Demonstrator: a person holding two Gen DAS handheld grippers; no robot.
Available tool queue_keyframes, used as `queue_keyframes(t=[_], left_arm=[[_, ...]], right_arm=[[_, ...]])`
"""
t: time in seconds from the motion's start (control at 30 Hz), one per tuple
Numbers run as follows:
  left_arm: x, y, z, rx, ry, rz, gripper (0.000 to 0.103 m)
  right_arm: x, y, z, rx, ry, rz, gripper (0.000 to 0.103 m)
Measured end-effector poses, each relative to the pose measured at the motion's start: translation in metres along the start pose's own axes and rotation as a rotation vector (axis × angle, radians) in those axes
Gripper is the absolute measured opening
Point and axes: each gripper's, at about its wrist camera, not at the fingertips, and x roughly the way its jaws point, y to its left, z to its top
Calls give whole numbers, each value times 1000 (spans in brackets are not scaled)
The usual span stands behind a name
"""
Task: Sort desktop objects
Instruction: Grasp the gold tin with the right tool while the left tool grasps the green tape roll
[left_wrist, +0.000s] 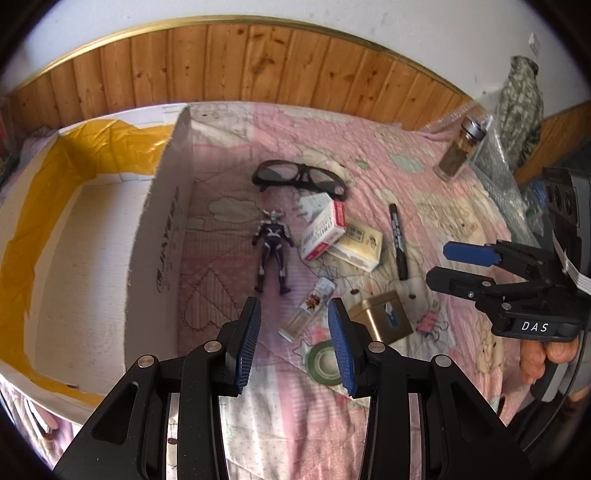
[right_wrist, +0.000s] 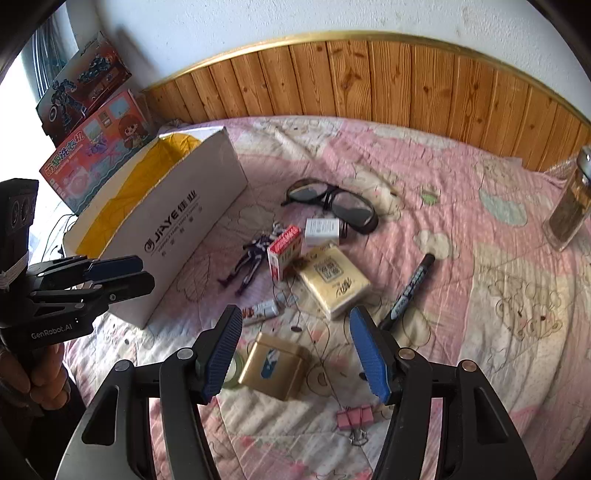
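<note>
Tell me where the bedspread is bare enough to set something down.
Free: the strip between the glasses and the wood panelling, and right of the marker toward the glass jar. Crowded: from the toy figure to the gold tin.

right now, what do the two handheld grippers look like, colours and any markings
Both are matte black plastic with silver round pivot pins and ribbed blue finger pads. The right gripper has a white DAS label on its body and a flat white cable behind it. The left gripper has GenRobot.AI printed in white.
</note>
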Motion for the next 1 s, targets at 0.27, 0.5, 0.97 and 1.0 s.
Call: queue_keyframes(t=[0.27,0.5,0.97,1.0], left_arm=[[32,-23,-31,85,113,-26,40],[60,-40,-49,142,164,-6,43],[90,-41,-51,145,167,39,59],[88,-38,-51,130,146,23,57]], right_arm=[[37,6,-30,-33,139,42,64],[60,10,-34,-64,191,4,72],[70,-13,-29,-27,241,-56,51],[69,-13,-28,-27,242,-56,50]])
